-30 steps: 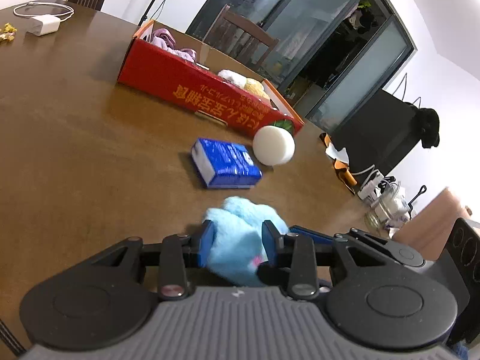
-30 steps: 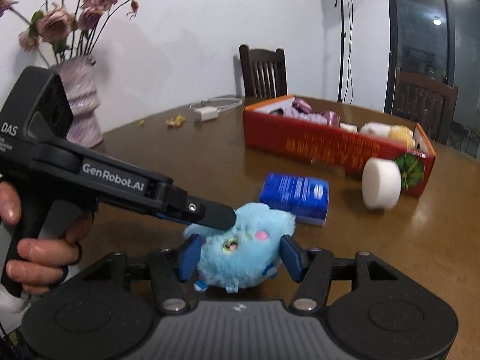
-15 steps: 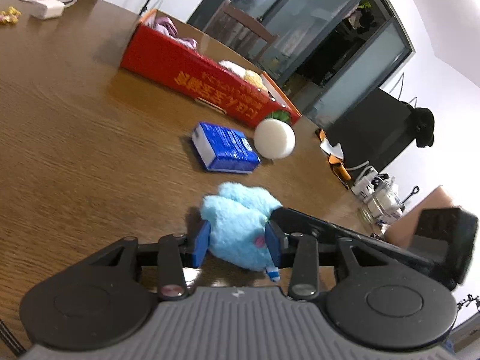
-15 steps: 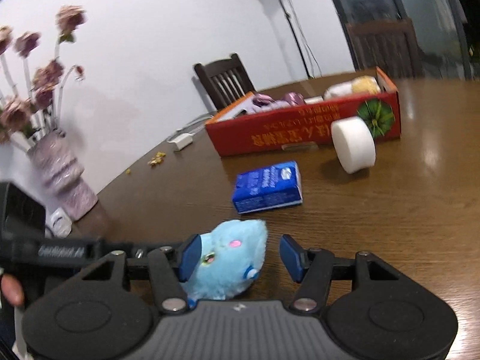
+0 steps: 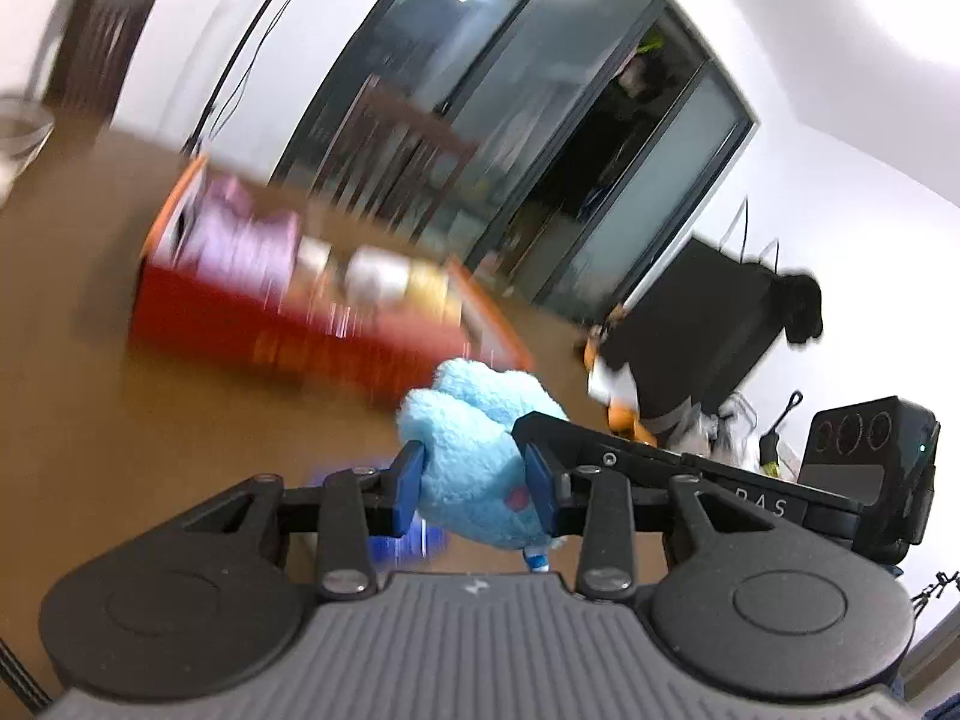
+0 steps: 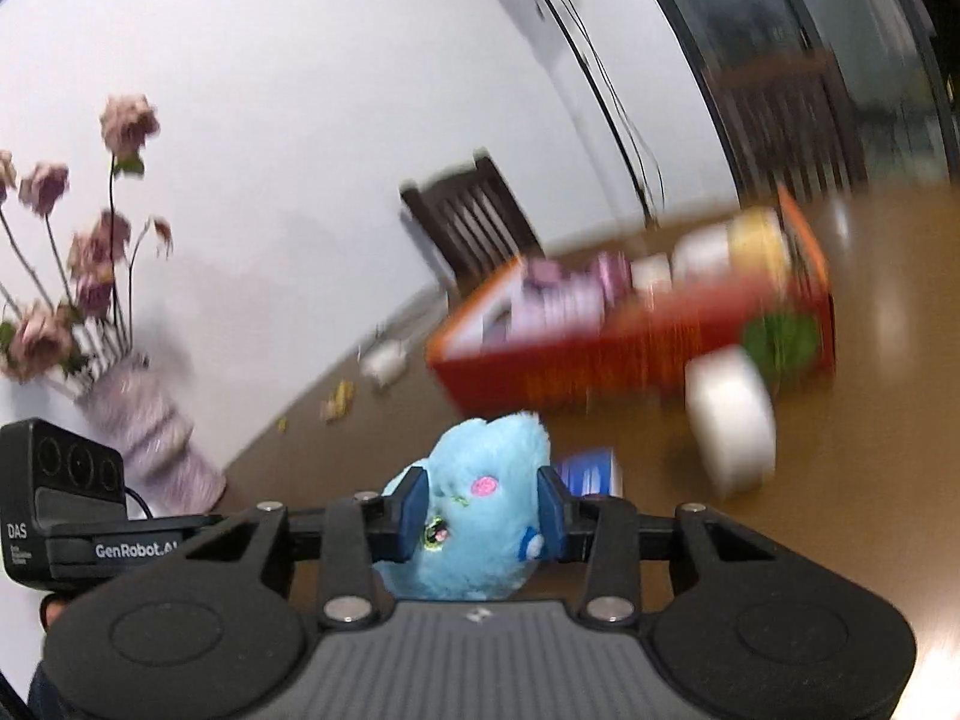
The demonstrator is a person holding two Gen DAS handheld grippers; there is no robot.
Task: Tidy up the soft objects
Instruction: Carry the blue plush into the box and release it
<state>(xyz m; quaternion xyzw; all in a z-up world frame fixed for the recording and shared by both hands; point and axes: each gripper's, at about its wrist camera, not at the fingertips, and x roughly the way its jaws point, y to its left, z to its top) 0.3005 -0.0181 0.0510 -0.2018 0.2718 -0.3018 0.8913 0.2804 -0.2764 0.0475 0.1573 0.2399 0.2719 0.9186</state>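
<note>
Both grippers, left (image 5: 474, 483) and right (image 6: 483, 513), pinch my blue plush (image 6: 480, 516) aloft | red box (image 6: 630, 348) lies ahead, right-forward of right gripper, long side facing me | frames blurred

Fluffy blue plush toy (image 6: 480, 516) between matt black plastic tools, over a glossy brown wooden table (image 6: 870, 480).

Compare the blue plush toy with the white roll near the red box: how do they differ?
The blue plush toy is fluffy and irregular; the white roll is a smooth cylinder. The plush toy is squeezed between the right gripper and left gripper; the roll lies untouched on the table. Both are outside the red box.
</note>
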